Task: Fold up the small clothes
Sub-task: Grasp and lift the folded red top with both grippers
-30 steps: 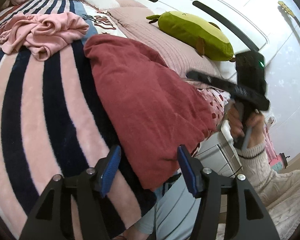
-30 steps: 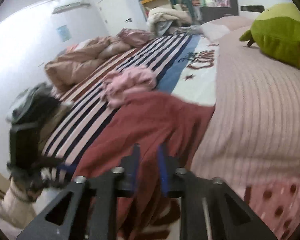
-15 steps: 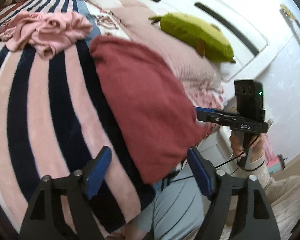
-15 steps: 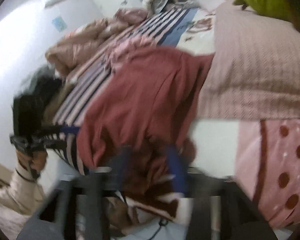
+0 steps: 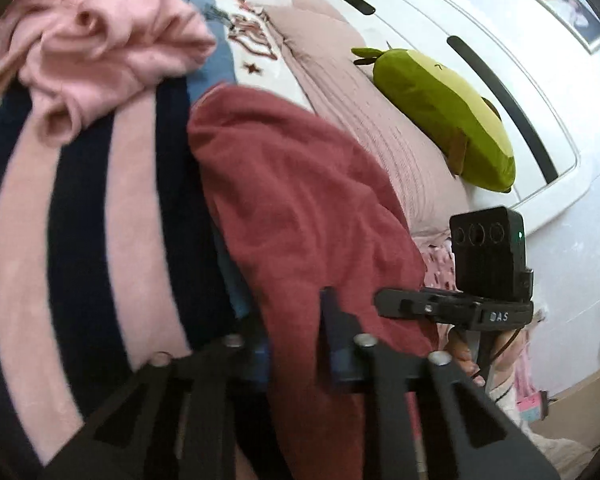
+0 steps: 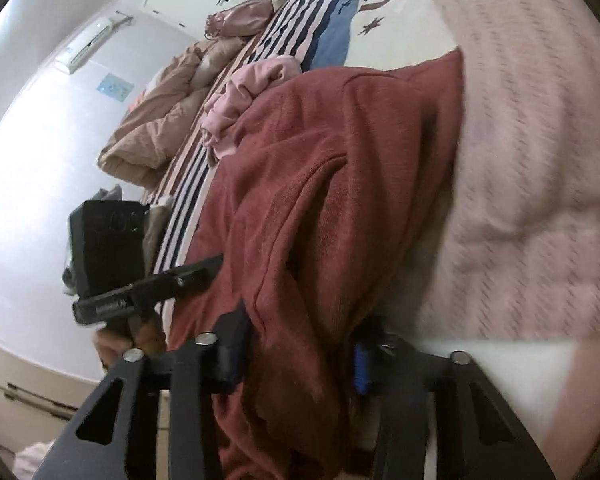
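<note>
A dark red garment lies spread on the striped bed, its near edge hanging over the bed's side. My left gripper has its jaws around the garment's near hem, closed in on the cloth. My right gripper is wider apart with a thick fold of the same red garment between its fingers. Each gripper shows in the other's view: the right one to my right, the left one to my left. A crumpled pink garment lies farther up the bed.
A green plush toy rests by the white headboard. A pink ribbed pillow lies right of the red garment. A tan duvet is bunched at the far side. The striped blanket covers the bed.
Both grippers have dropped to the near edge of the red garment. The left jaws have narrowed onto the hem. The right gripper has opened around a fold of it.
</note>
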`<state>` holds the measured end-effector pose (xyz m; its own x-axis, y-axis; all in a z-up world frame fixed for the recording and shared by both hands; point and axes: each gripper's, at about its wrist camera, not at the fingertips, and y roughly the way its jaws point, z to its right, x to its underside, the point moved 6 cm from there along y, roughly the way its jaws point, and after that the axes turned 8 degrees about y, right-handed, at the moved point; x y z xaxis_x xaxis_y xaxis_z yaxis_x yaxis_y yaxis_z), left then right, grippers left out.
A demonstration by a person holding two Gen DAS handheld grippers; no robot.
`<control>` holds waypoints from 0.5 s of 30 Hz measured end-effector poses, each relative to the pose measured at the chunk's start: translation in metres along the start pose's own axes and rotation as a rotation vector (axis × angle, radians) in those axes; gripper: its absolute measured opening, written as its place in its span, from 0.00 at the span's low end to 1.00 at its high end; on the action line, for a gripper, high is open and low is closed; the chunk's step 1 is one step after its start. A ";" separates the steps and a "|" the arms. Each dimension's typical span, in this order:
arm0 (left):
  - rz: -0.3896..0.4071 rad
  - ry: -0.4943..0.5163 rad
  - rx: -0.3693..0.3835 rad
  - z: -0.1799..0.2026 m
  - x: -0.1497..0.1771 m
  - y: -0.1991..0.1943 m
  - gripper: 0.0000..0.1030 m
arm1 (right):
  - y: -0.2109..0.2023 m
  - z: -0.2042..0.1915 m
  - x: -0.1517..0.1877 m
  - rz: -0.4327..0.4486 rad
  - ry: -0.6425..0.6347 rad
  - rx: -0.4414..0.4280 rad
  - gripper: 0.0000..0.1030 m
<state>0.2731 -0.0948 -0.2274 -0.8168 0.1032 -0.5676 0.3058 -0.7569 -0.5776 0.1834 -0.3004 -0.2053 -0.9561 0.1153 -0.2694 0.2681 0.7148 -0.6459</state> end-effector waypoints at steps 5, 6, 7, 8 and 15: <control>0.086 0.076 -0.021 0.021 -0.017 -0.049 0.11 | -0.015 -0.033 -0.006 0.059 -0.021 -0.104 0.19; 0.100 0.088 -0.025 0.025 -0.021 -0.060 0.11 | -0.020 -0.047 -0.008 0.075 -0.042 -0.121 0.19; 0.119 0.107 -0.033 0.030 -0.027 -0.075 0.11 | -0.025 -0.057 -0.010 0.086 -0.061 -0.129 0.19; 0.136 0.126 -0.044 0.035 -0.032 -0.088 0.11 | -0.029 -0.074 -0.011 0.104 -0.095 -0.136 0.19; 0.272 0.252 -0.204 0.072 -0.058 -0.212 0.11 | -0.044 -0.199 -0.015 0.177 -0.311 -0.213 0.19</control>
<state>0.2205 0.0134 -0.0292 -0.5558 0.0909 -0.8263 0.6048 -0.6377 -0.4770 0.1630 -0.1962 -0.0311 -0.8075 0.0587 -0.5869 0.3633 0.8333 -0.4166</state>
